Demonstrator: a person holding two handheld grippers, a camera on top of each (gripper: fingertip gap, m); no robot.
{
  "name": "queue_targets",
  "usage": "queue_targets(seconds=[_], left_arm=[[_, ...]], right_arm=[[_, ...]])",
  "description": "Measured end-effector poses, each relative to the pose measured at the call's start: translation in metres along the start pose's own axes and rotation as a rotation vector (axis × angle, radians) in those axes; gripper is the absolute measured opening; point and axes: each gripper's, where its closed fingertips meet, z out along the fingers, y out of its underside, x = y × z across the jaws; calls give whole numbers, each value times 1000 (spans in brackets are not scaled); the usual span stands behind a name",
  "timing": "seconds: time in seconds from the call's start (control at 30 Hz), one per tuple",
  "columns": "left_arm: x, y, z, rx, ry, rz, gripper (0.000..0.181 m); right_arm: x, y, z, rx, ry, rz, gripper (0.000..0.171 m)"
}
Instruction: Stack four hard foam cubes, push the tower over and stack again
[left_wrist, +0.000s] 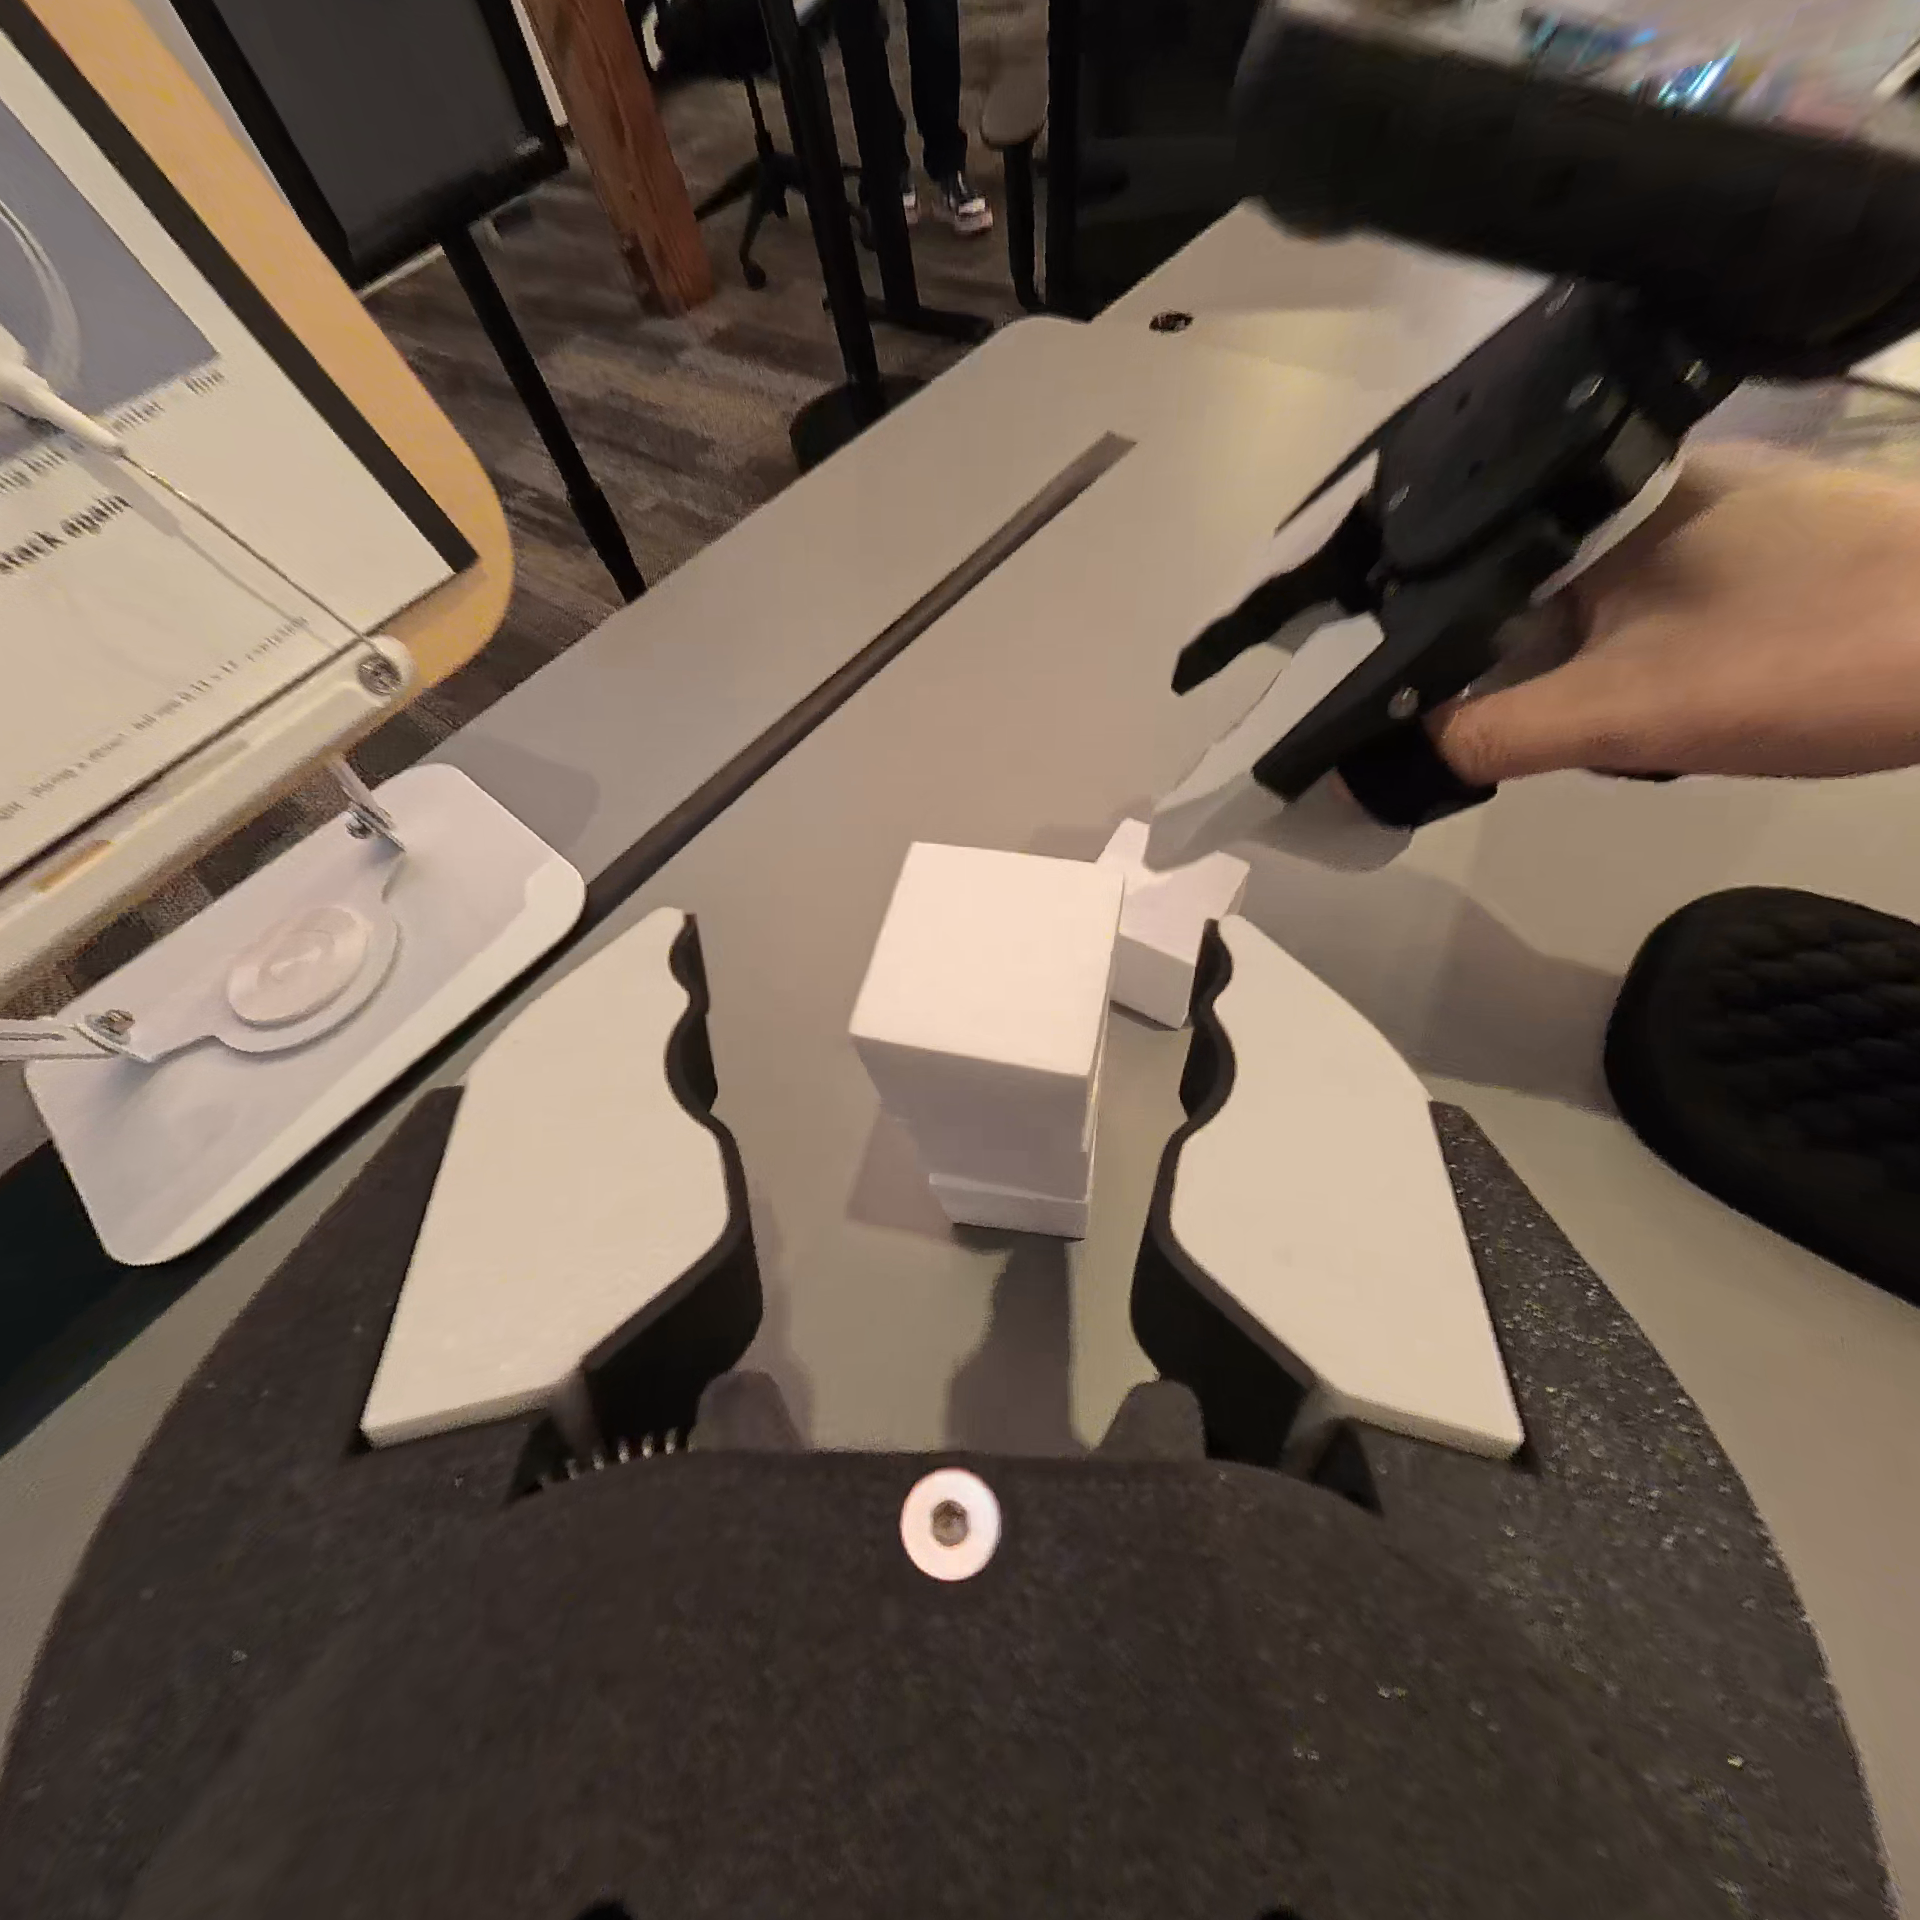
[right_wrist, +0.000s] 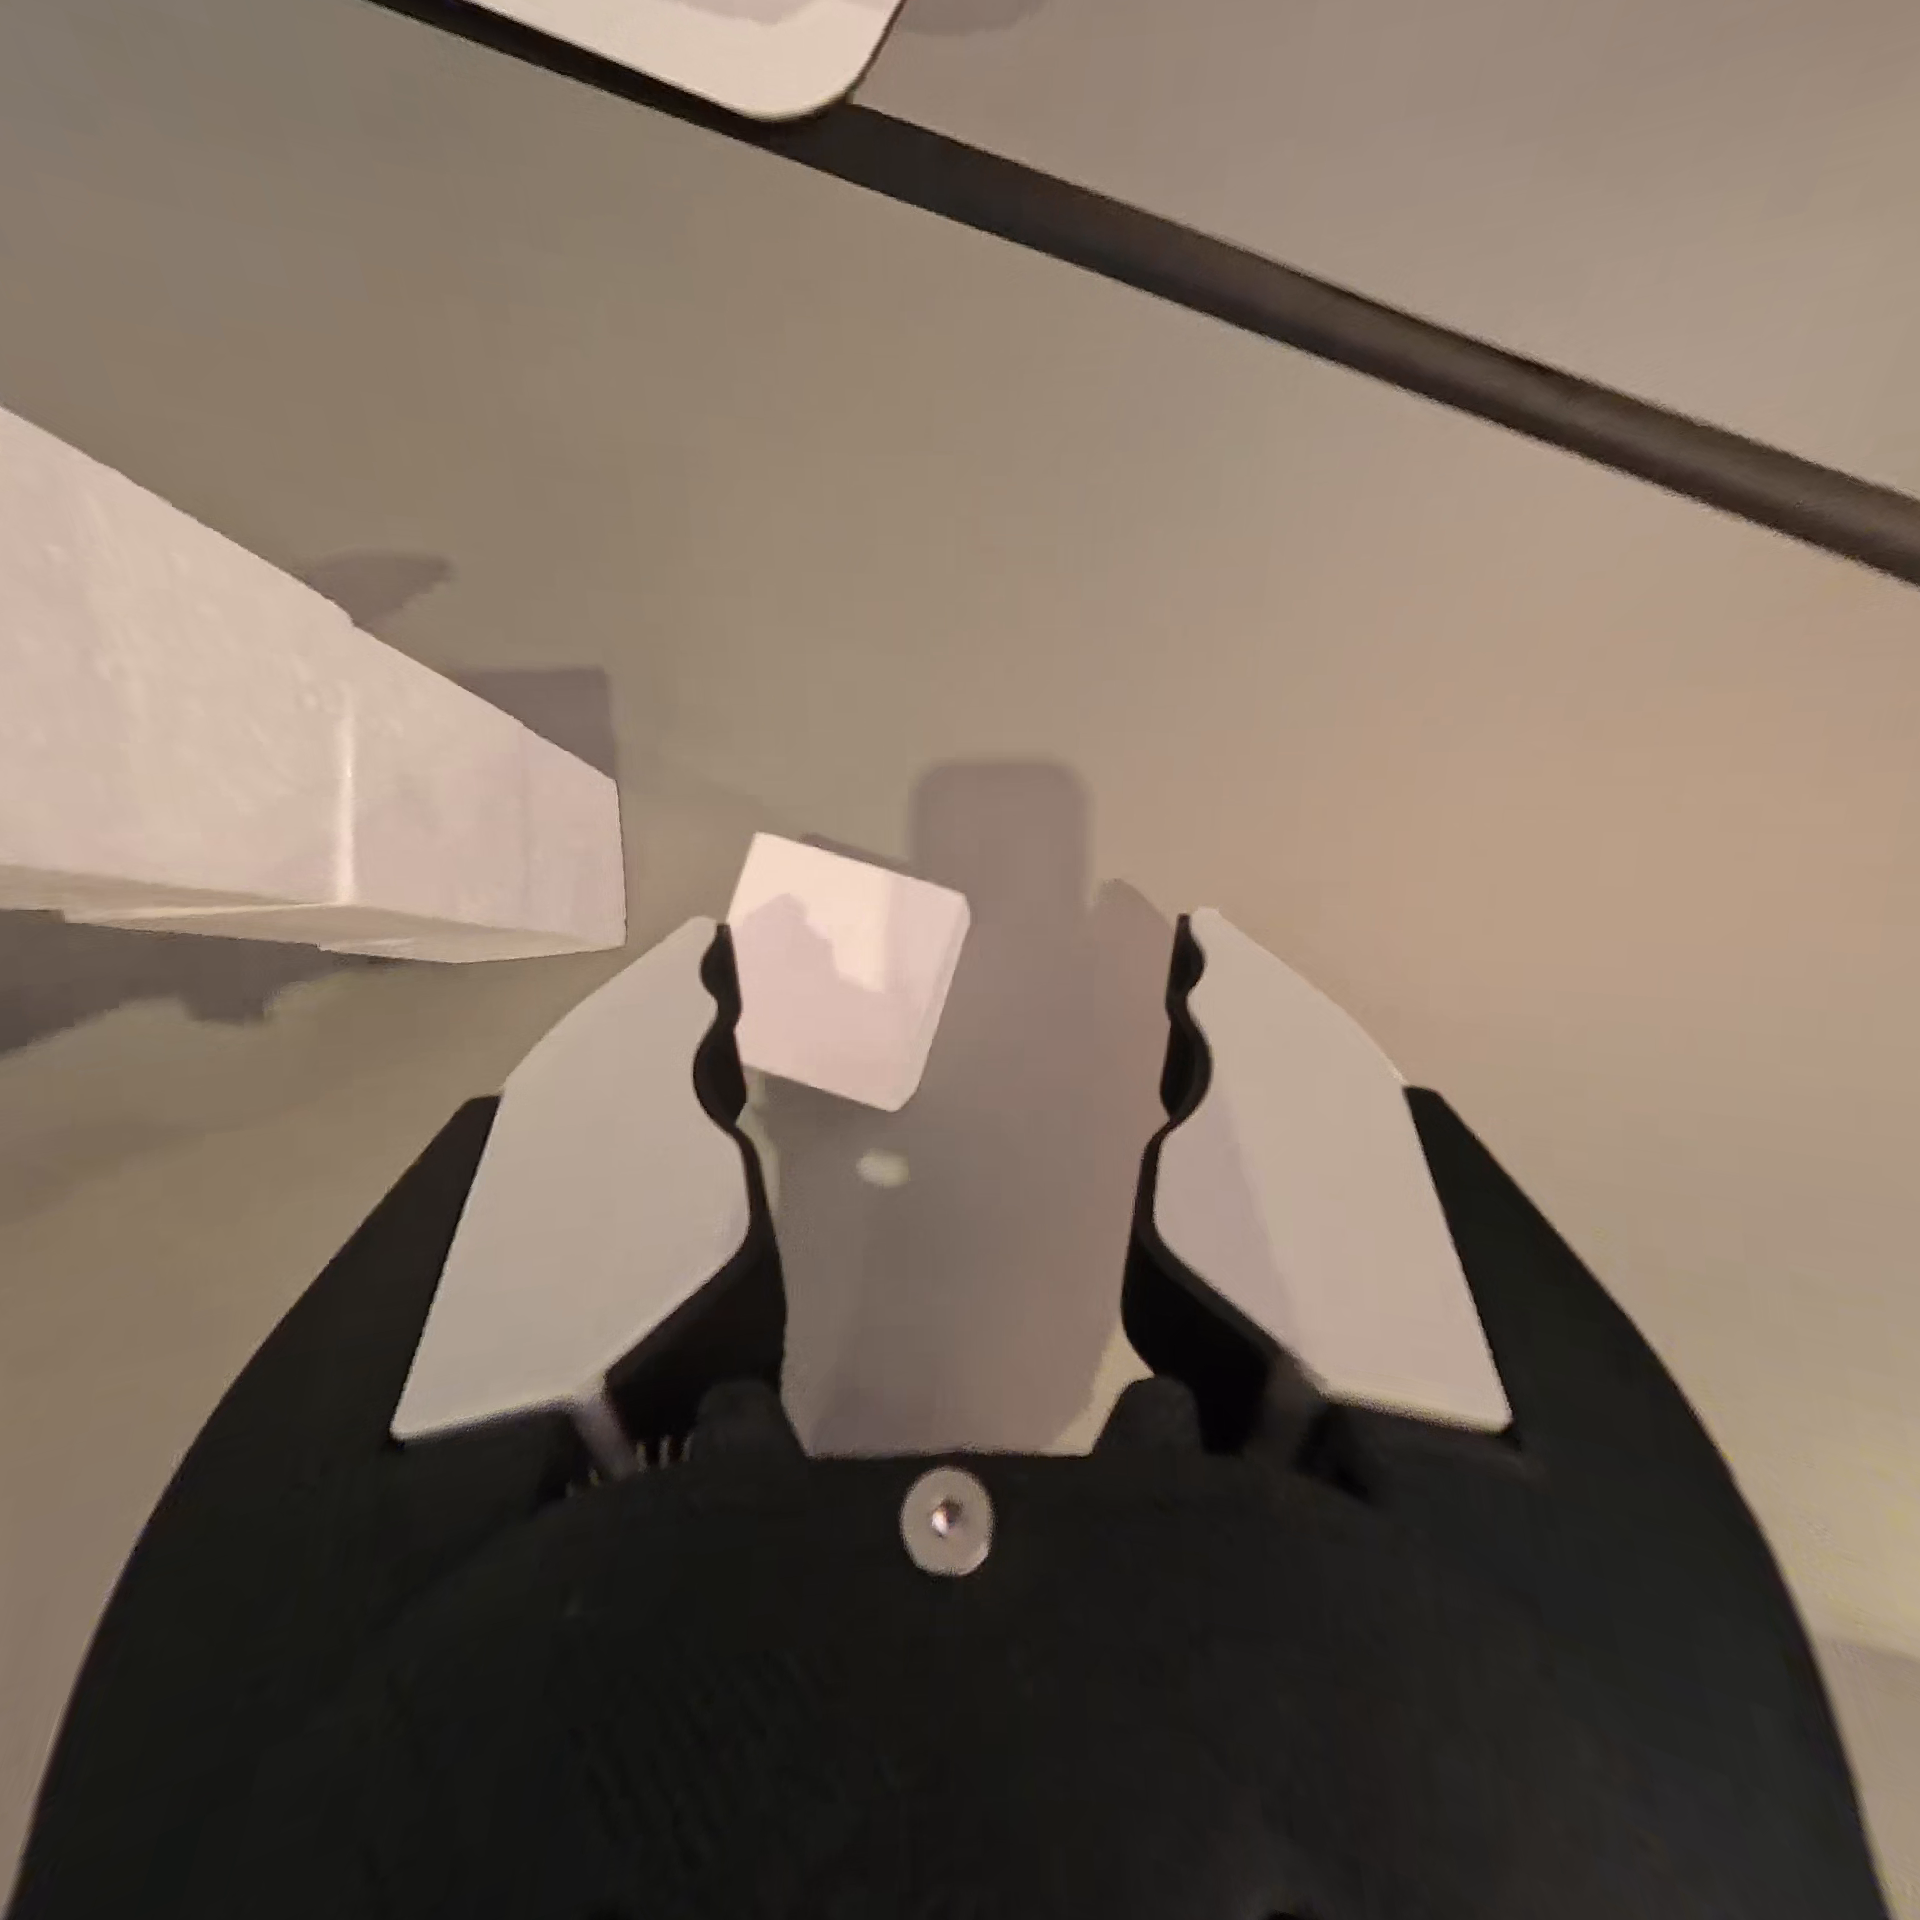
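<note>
A tower of white foam cubes (left_wrist: 987, 1039) stands on the grey table (left_wrist: 831, 779), about three high, its layers slightly offset. My left gripper (left_wrist: 951, 956) is open, with the tower between its fingers and untouched. A loose white cube (left_wrist: 1174, 935) lies on the table just behind and right of the tower. My right gripper (left_wrist: 1179, 748) comes down from the upper right, over that cube. In the right wrist view, my right gripper (right_wrist: 951, 935) is open, with the loose cube (right_wrist: 842, 977) between its fingertips, close to the left finger. The tower (right_wrist: 260, 810) is at the left.
A screen on a white stand (left_wrist: 312, 987) is at the left table edge; its base also shows in the right wrist view (right_wrist: 727, 52). A dark slot (left_wrist: 883, 644) crosses the table behind the cubes. A black mesh pad (left_wrist: 1766, 1081) lies at the right. A hand (left_wrist: 1662, 644) holds the right gripper.
</note>
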Motion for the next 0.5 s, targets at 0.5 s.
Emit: queue_targets(seconds=[0.5], left_arm=[[-66,-48,-109,223,-141,-64,81]], right_arm=[[-7,32,33,-203,163,-27,82]])
